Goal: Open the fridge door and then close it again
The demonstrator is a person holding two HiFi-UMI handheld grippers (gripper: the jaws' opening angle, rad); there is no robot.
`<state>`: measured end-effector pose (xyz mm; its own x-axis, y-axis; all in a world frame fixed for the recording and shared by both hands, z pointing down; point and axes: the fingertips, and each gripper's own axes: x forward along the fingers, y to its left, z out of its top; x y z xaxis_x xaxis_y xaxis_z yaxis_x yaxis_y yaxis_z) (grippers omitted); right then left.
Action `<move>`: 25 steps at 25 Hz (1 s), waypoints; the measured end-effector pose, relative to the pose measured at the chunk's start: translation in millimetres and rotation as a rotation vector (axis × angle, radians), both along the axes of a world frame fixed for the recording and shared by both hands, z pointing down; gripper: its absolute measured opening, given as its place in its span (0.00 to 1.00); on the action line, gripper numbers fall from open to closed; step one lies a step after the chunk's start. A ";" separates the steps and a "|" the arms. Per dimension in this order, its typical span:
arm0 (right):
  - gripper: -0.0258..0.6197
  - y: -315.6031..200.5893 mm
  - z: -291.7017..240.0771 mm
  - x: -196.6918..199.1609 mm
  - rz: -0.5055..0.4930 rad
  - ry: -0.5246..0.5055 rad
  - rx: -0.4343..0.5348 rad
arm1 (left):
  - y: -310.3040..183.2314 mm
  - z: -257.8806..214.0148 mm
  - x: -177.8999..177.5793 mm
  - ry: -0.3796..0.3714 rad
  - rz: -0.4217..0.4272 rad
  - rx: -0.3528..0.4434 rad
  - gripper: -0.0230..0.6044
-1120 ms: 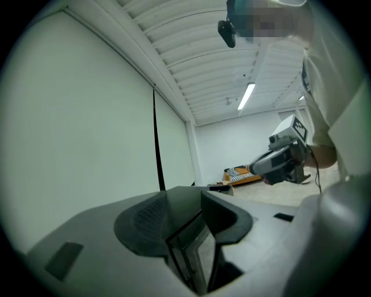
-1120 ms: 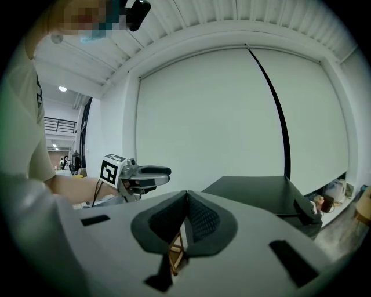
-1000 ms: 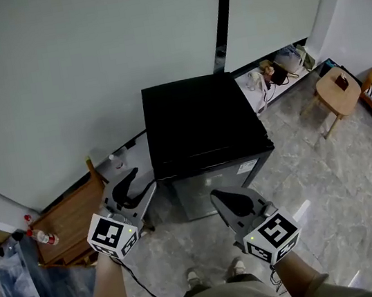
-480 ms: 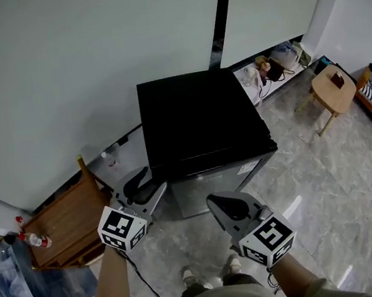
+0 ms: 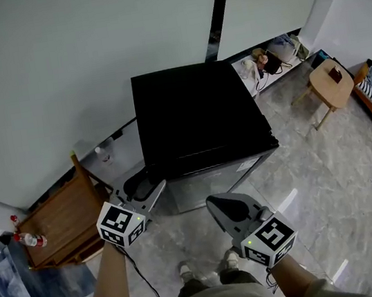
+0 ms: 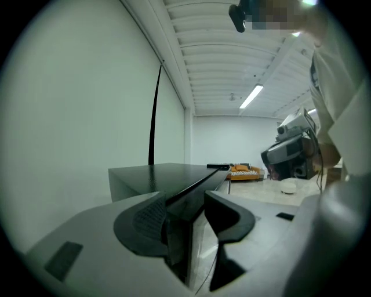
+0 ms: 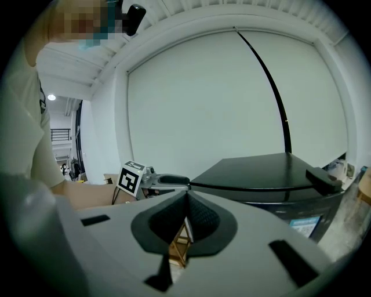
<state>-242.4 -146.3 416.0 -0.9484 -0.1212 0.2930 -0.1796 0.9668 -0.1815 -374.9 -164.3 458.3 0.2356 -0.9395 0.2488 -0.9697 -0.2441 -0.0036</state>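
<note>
Head view puts the black fridge (image 5: 195,115) on the floor (image 5: 302,175) against the pale wall (image 5: 55,74), with the fridge door (image 5: 212,183) shut and facing me. I judge the opening step has not begun. The left tongs (image 5: 146,187) sit at the door's left corner, presumably to catch its edge and swing it out. They have just been opening and stand wide. The left gripper view shows that corner between the jaws, not yet pinched. The right tongs (image 5: 225,208) hang before the door, closed tight on nothing. A wooden stool (image 5: 334,89) stands well apart.
</note>
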 end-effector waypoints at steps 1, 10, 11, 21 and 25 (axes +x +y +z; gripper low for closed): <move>0.03 -0.2 2.1 0.4 -0.001 0.004 -0.003 | 0.1 0.3 0.1 0.007 0.007 0.003 0.36; 0.04 1.1 11.6 -1.0 -0.008 0.022 -0.019 | -1.4 5.0 2.7 0.010 0.036 0.021 0.38; 0.04 0.7 11.7 -1.0 -0.005 0.020 -0.018 | -2.3 5.3 3.6 0.004 0.032 0.021 0.39; 0.04 9.0 25.3 4.4 -0.013 0.035 -0.045 | -1.3 7.6 2.5 0.042 0.033 0.004 0.39; 0.04 7.5 26.8 7.7 -0.012 0.038 -0.048 | -2.7 6.2 2.6 0.059 0.022 0.015 0.39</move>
